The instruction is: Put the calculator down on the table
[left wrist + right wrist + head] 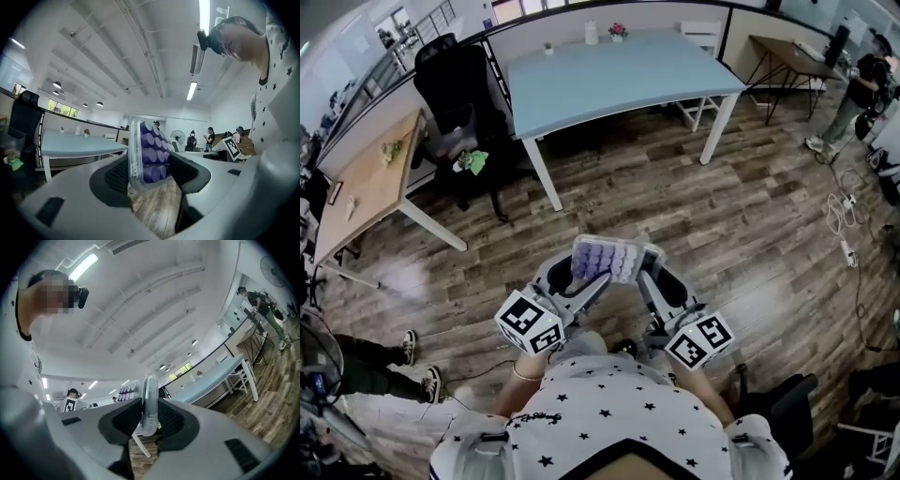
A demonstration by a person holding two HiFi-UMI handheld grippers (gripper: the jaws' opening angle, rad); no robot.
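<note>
While aloft, calculator (614, 258) seemingly between jaws.

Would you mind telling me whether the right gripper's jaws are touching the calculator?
Touching. In the right gripper view, the right gripper has both jaws pressed on the clear edge of the calculator.

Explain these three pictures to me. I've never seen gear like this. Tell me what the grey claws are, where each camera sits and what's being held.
There is no robot here. A person holds a hand-operated two-jaw gripper in each hand. The head view comes from a camera on the person's head, looking down at the left gripper and right gripper. The other two views come from cameras riding on each gripper, looking along its jaws. Both grippers pinch one calculator with purple keys, in the air above the wooden floor. The light blue table ahead carries only a small flowerpot and a white bottle.
</note>
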